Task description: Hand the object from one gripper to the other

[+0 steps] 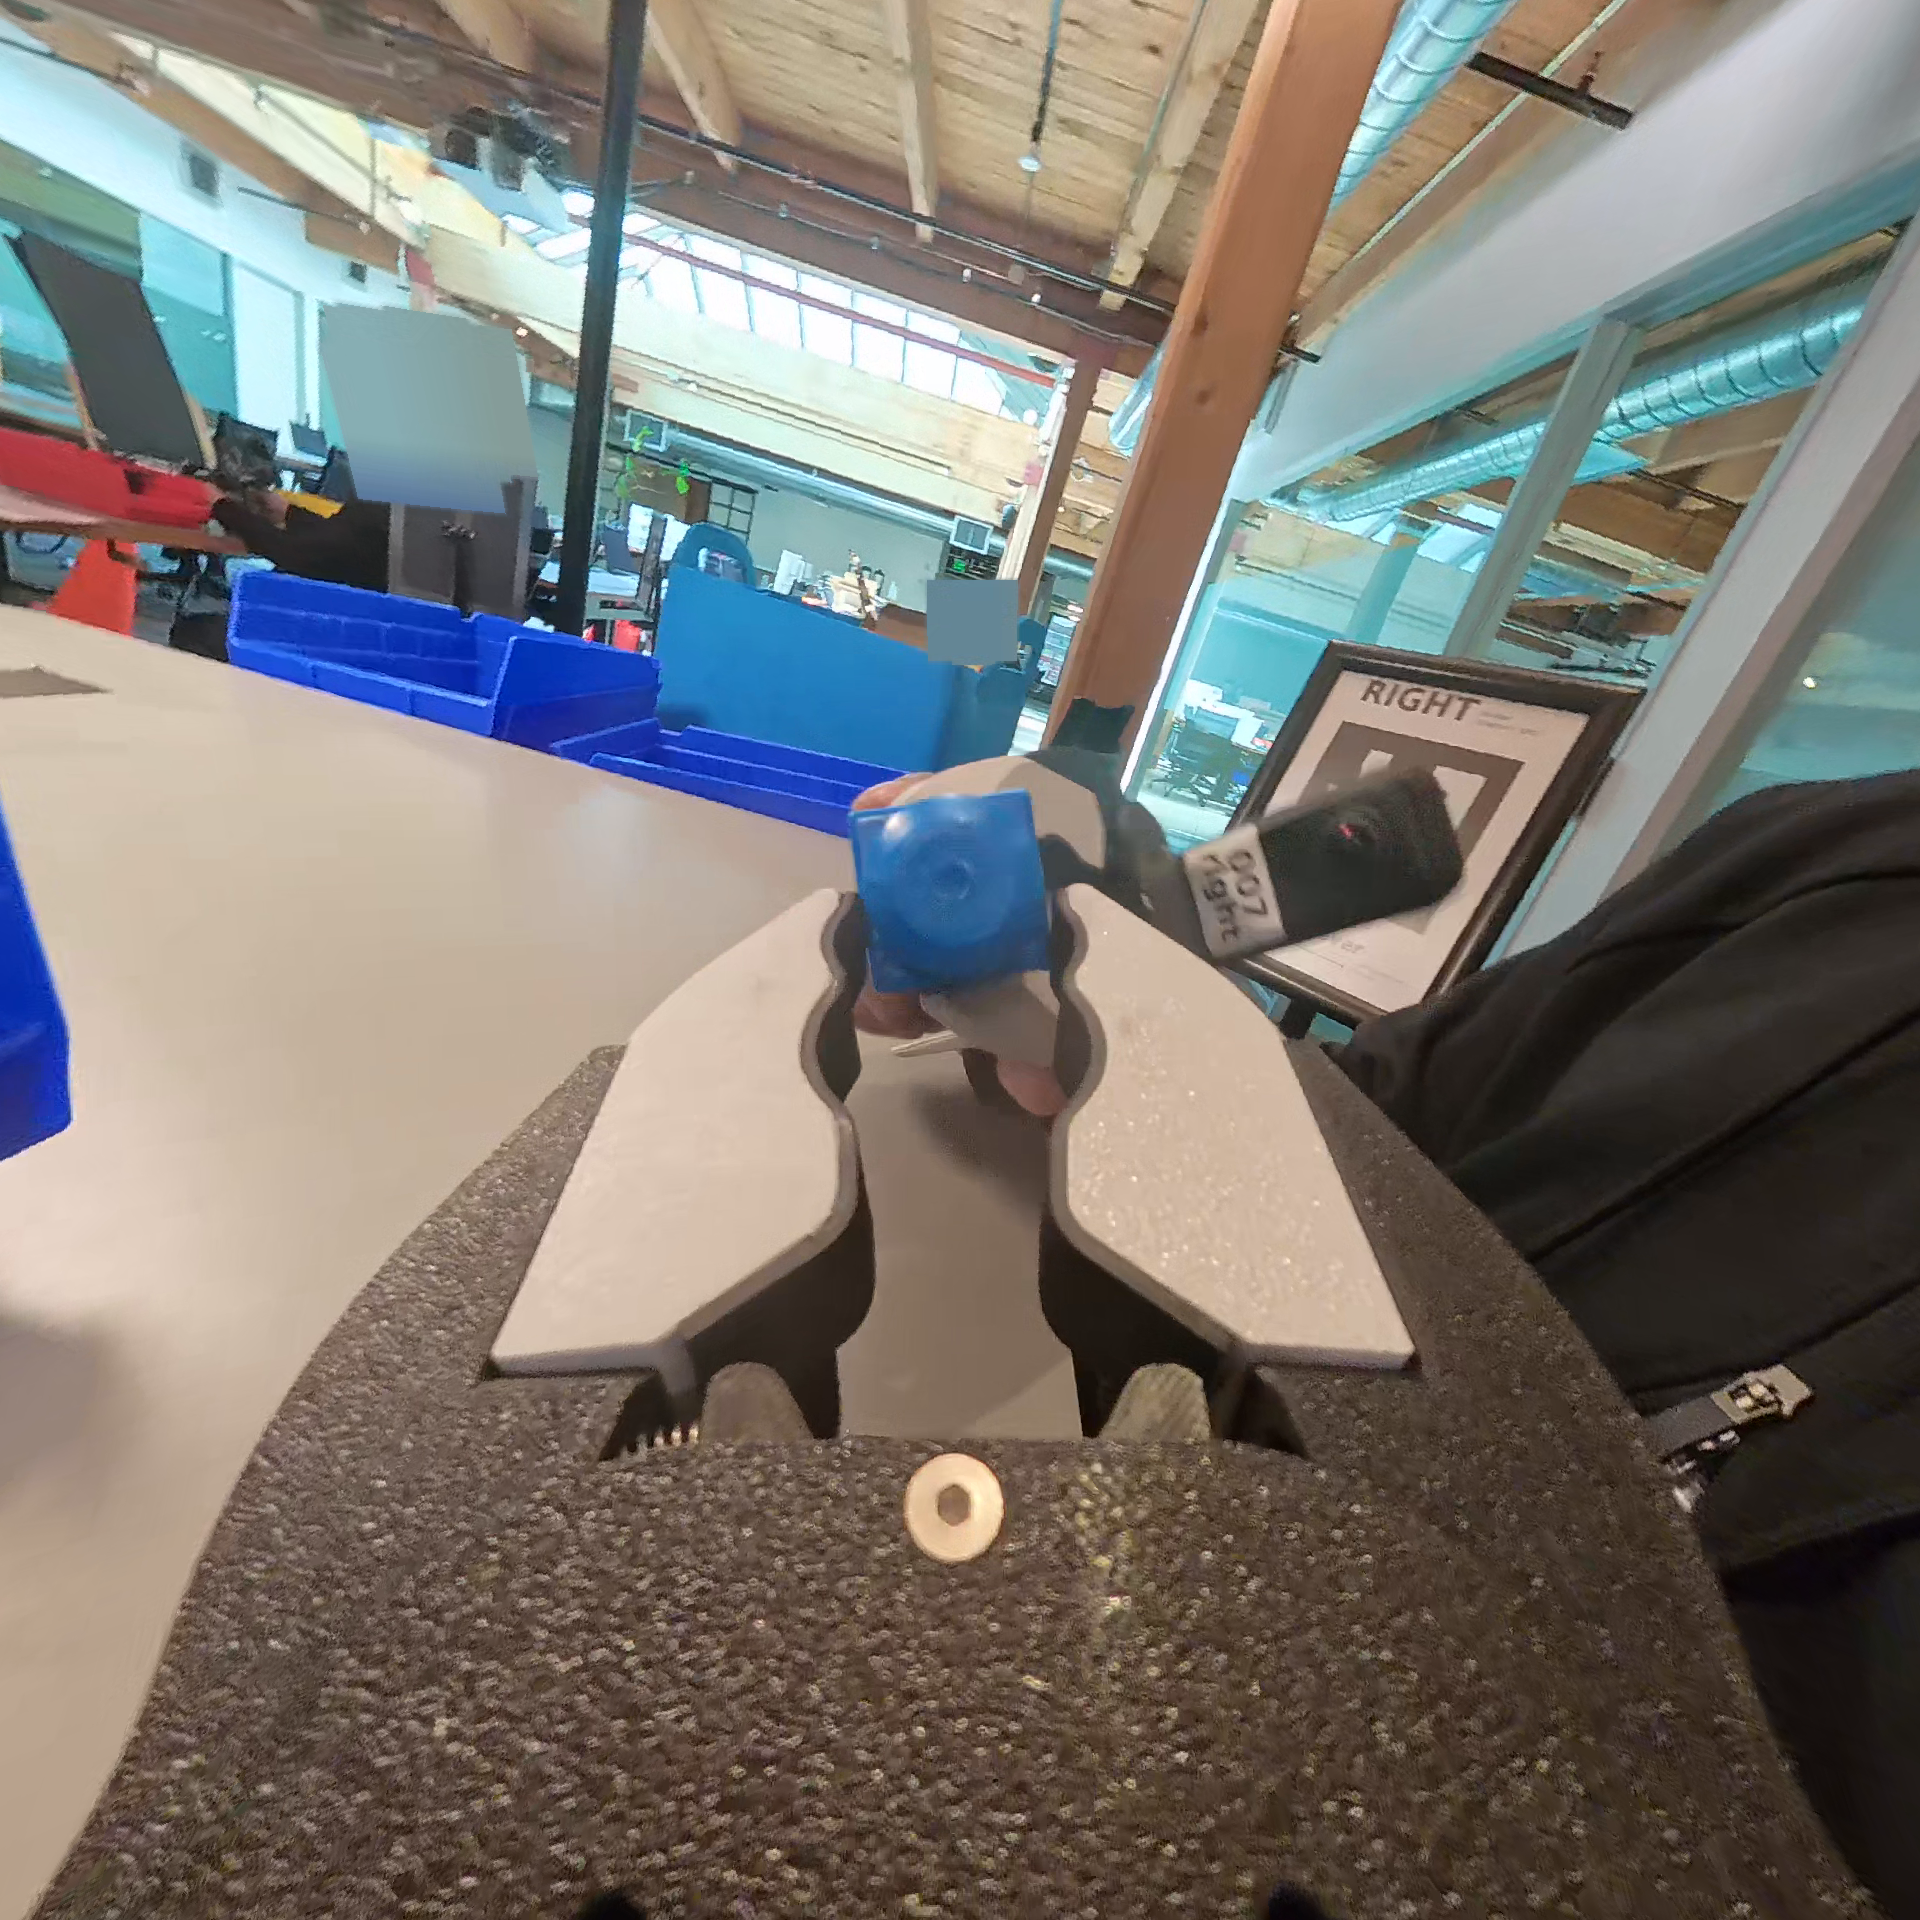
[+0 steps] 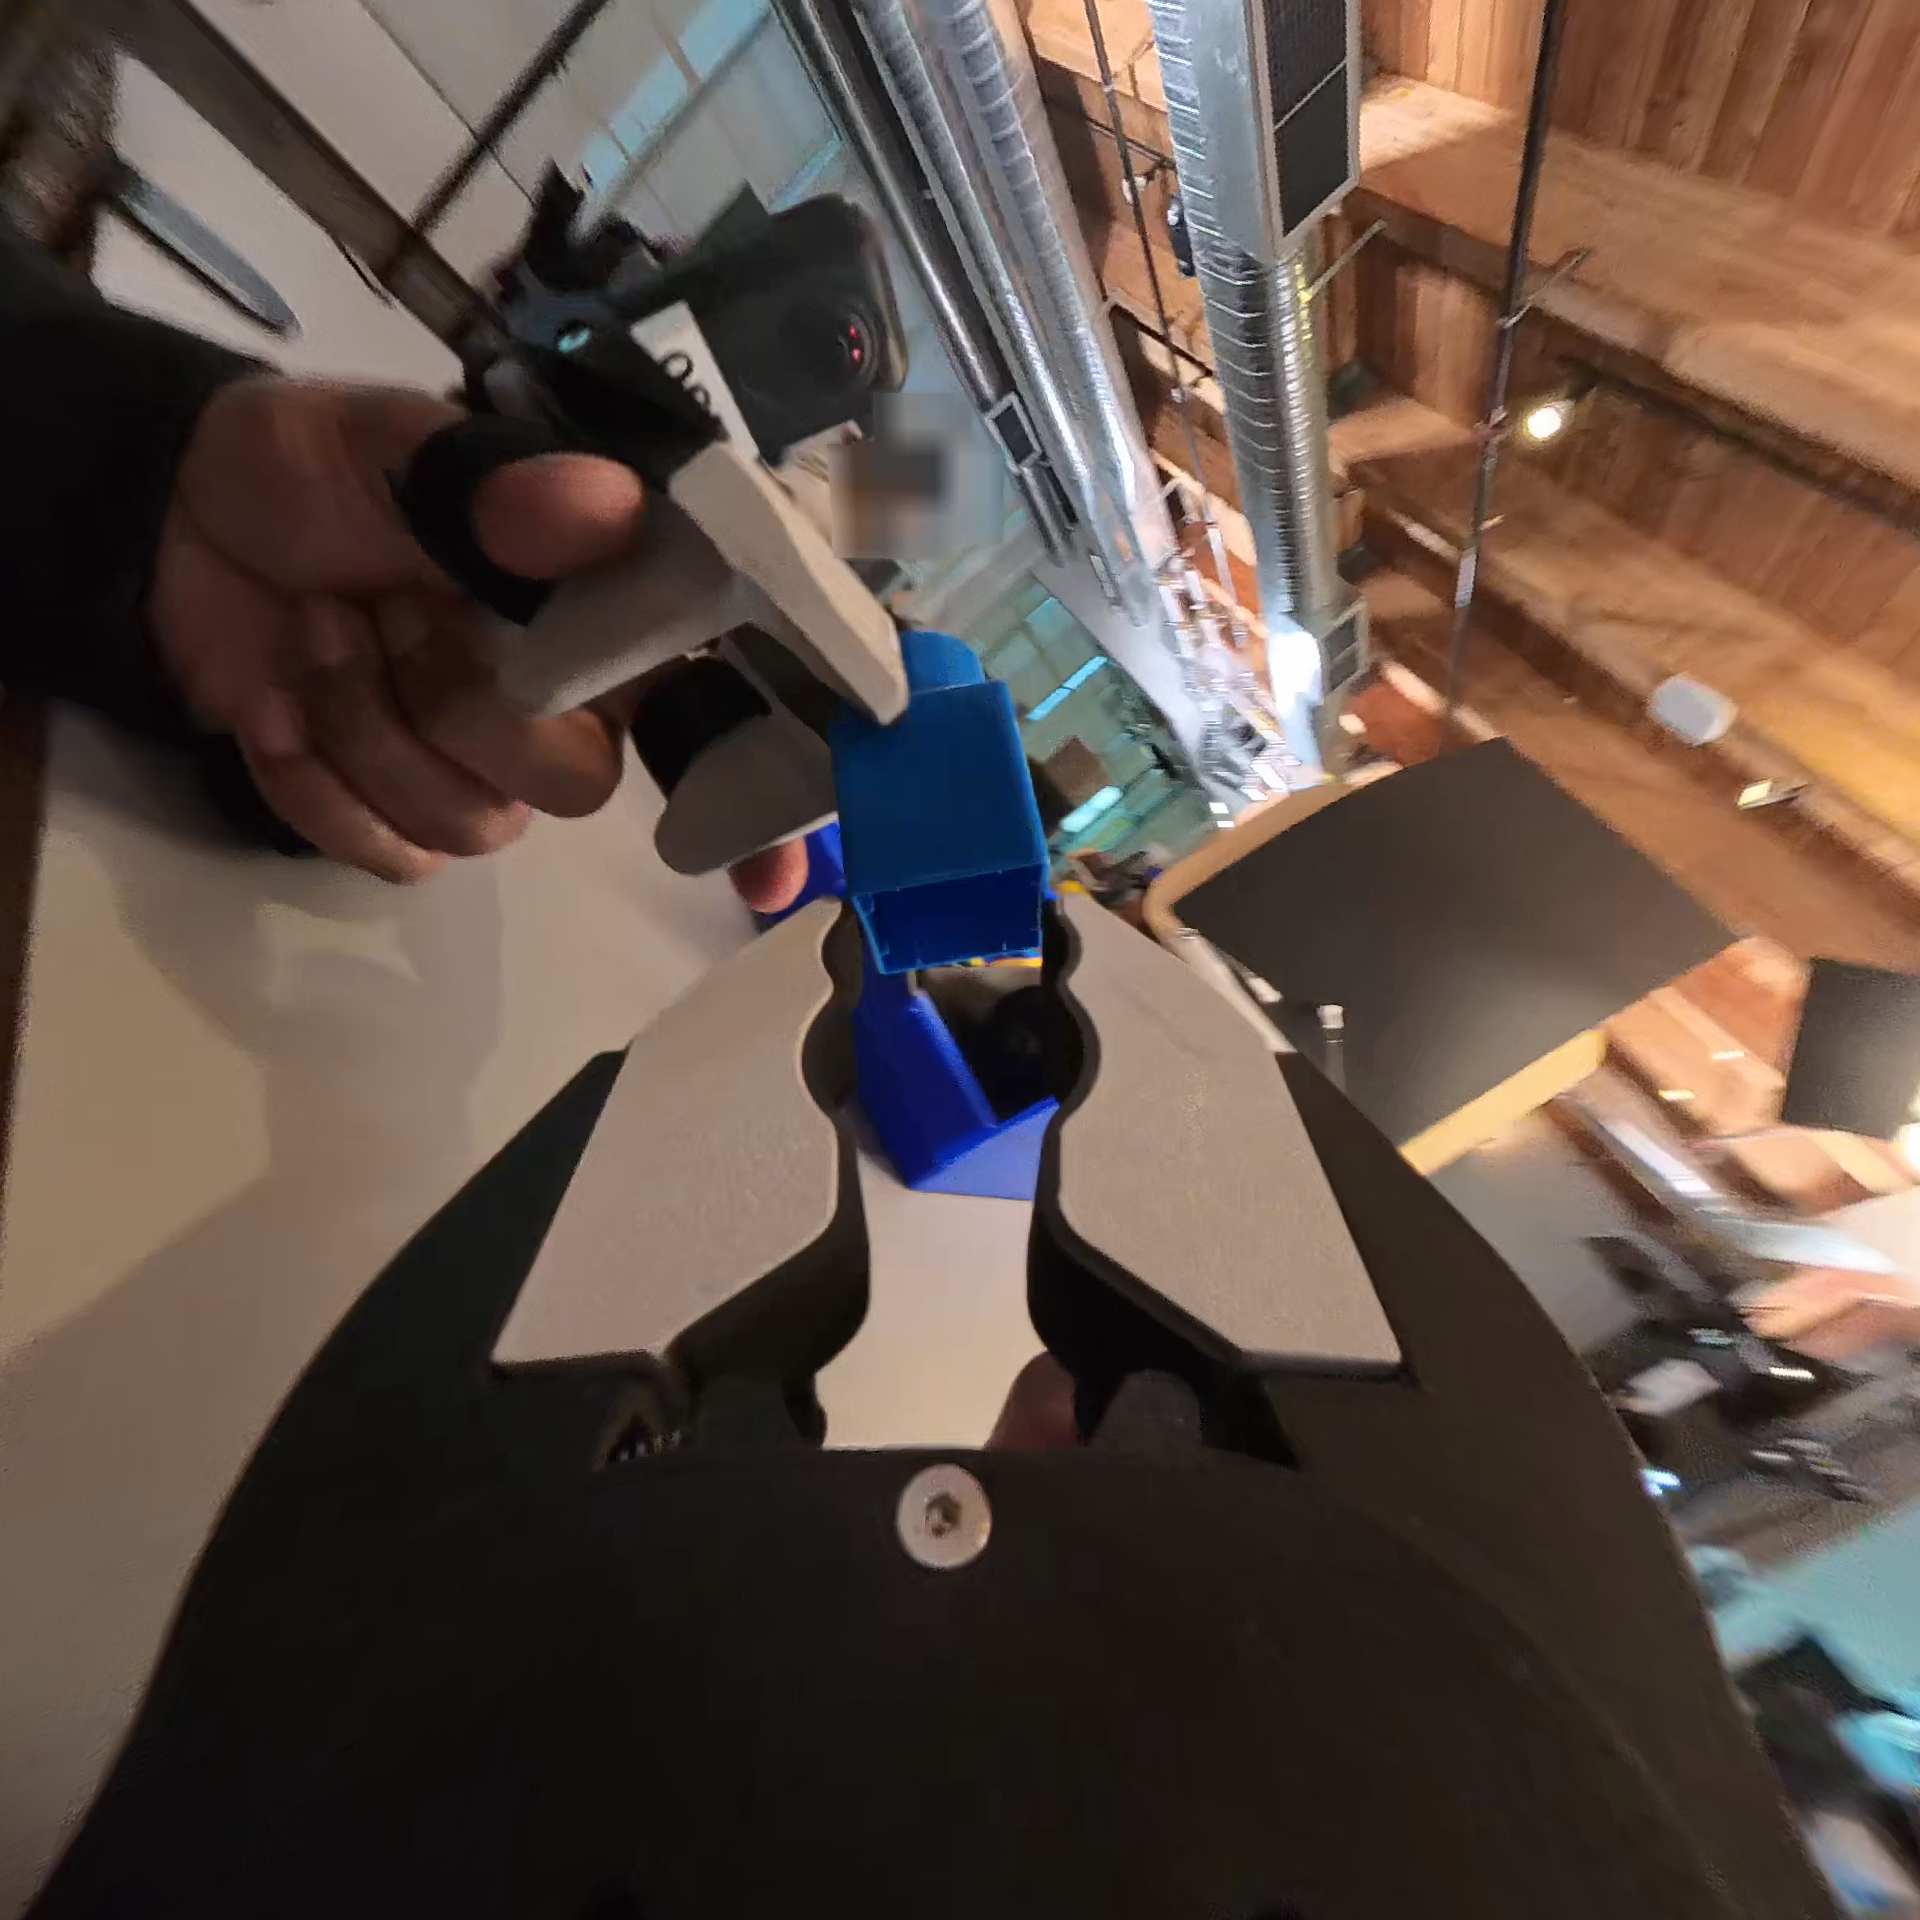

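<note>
A blue plastic block (image 1: 951, 894) with a round stud on one end is held in the air above a grey table (image 1: 312, 935). My left gripper (image 1: 948, 920) is closed on its studded end, both fingertips against its sides. My right gripper (image 2: 945, 925) is closed on the block's (image 2: 935, 821) hollow open end. Each gripper also shows in the other's view: the right gripper (image 1: 997, 904) behind the block, and the left gripper (image 2: 831, 748) at the upper left, held by a hand (image 2: 343, 644).
Several blue bins (image 1: 416, 644) stand along the table's far edge, and one blue bin (image 2: 935, 1122) lies below the block. A framed sign (image 1: 1340, 831) stands at the right. A person's dark jacket (image 1: 1662, 1143) fills the right side. The grippers are tip to tip, or close to it.
</note>
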Available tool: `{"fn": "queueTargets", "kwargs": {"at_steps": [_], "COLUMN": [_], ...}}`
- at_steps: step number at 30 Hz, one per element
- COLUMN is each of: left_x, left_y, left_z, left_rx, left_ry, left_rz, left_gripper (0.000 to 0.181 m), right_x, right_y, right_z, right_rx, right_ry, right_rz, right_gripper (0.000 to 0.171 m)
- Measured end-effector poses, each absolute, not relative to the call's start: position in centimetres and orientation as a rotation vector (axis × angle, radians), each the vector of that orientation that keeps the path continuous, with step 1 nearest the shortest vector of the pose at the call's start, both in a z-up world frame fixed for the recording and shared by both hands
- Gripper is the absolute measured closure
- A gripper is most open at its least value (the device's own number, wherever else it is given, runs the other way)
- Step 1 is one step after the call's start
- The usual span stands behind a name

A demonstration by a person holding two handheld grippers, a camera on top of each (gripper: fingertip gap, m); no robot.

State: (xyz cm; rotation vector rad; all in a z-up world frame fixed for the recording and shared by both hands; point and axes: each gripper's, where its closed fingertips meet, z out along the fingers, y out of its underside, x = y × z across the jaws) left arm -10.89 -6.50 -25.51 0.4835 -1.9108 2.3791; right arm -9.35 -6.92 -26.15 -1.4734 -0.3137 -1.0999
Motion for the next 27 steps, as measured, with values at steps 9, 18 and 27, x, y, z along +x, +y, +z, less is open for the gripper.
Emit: {"fn": "queueTargets", "kwargs": {"at_steps": [9,18,27], "left_x": [-12.3,-12.7,-13.2], "left_y": [-7.1,-7.5,-5.1], "left_z": [-24.9,-25.1,-26.7], "left_rx": [0.217,0.149,0.476], "left_ry": [-2.140,-2.198,-2.282], "left_rz": [2.606,2.617,2.061], "left_gripper": [0.114,0.143,0.144], "right_x": [-10.9,-12.3,-11.8], "right_y": [-8.1,-6.8,-5.8], "right_z": [-25.5,-26.5,-28.7], "right_rx": [-1.465,-1.516,-1.583], "right_ry": [-0.124,-0.148,-0.504], "right_rz": [-0.263,-0.147,-0.867], "right_gripper": [0.139,0.138,0.088]}}
